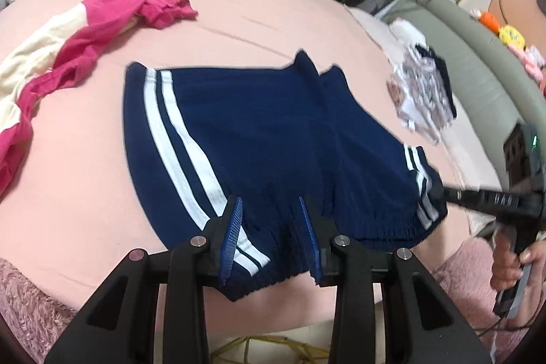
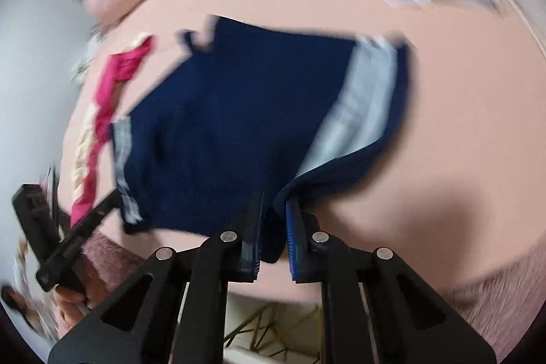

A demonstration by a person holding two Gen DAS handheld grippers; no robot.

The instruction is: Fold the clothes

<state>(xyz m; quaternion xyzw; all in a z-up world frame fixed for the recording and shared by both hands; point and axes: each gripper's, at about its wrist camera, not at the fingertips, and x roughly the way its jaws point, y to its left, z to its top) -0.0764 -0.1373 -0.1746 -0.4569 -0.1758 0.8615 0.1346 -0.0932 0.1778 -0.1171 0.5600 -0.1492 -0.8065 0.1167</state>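
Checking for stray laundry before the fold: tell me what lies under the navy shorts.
The navy shorts lie spread on the pink bedsheet, which shows all around them. Whatever is directly beneath is covered. The pink-and-cream garment lies apart, not under them.

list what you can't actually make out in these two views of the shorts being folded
- Left gripper: its fingers straddle the navy shorts waistband with a gap; whether fabric is pinched is unclear in the left wrist view.
- Right gripper: the right wrist view is motion-blurred; fabric sits between the pads, but grip firmness is unreadable.
- Patterned garment: blurred, type unclear.
- Pink and cream garment: cut off by the left edge.
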